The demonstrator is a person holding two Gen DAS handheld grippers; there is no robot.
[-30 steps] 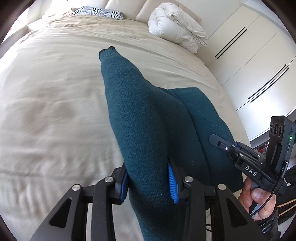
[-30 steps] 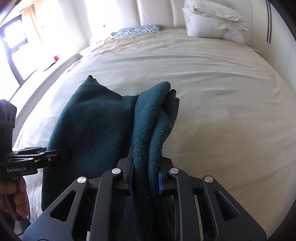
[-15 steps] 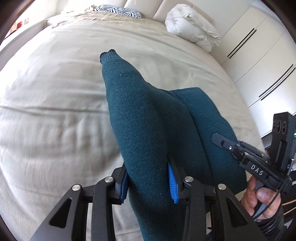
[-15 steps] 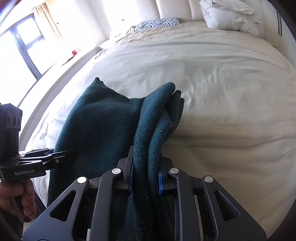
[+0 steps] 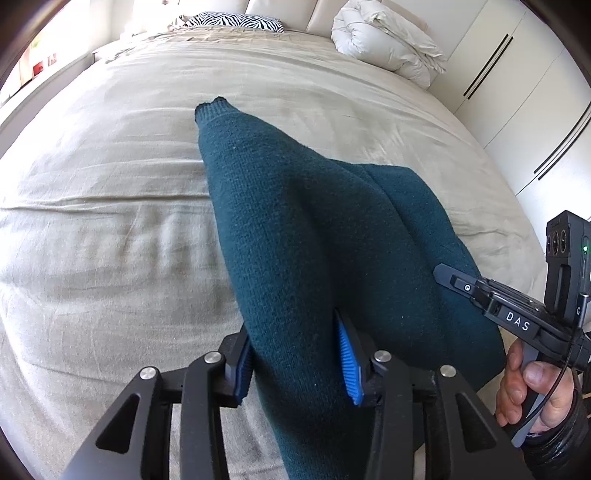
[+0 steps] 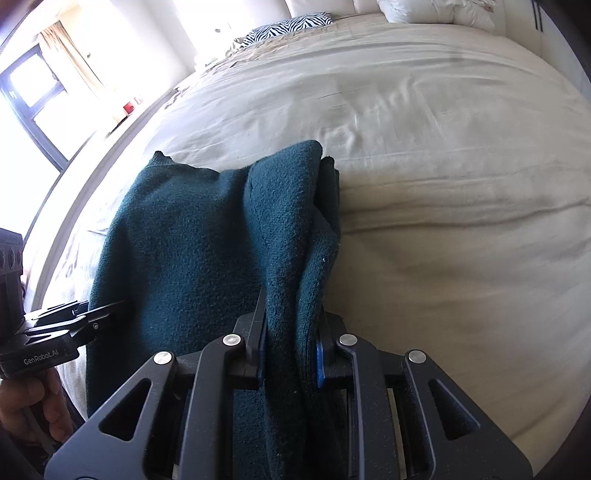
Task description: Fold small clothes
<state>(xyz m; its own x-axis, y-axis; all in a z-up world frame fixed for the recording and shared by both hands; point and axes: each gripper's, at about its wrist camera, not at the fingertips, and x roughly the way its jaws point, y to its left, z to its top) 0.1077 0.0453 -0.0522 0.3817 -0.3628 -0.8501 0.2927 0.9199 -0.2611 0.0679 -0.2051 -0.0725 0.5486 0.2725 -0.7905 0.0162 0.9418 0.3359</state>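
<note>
A dark teal knit sweater point(image 5: 295, 229) hangs between both grippers above the beige bed point(image 5: 110, 184). My left gripper point(image 5: 295, 365) is shut on a thick fold of it, with a sleeve cuff point(image 5: 210, 109) pointing away. My right gripper point(image 6: 290, 350) is shut on another bunched edge of the sweater point(image 6: 207, 240). The right gripper also shows in the left wrist view point(image 5: 443, 275), and the left gripper in the right wrist view point(image 6: 118, 306), each at the sweater's side.
A rolled white duvet point(image 5: 384, 40) and a zebra pillow point(image 5: 232, 20) lie at the bed's head. White wardrobe doors point(image 5: 535, 110) stand to the right. A window point(image 6: 33, 110) runs along the left side.
Both grippers have lifted and tilted with the sweater; more of the far room and headboard is now in view. Both grips are unchanged.
</note>
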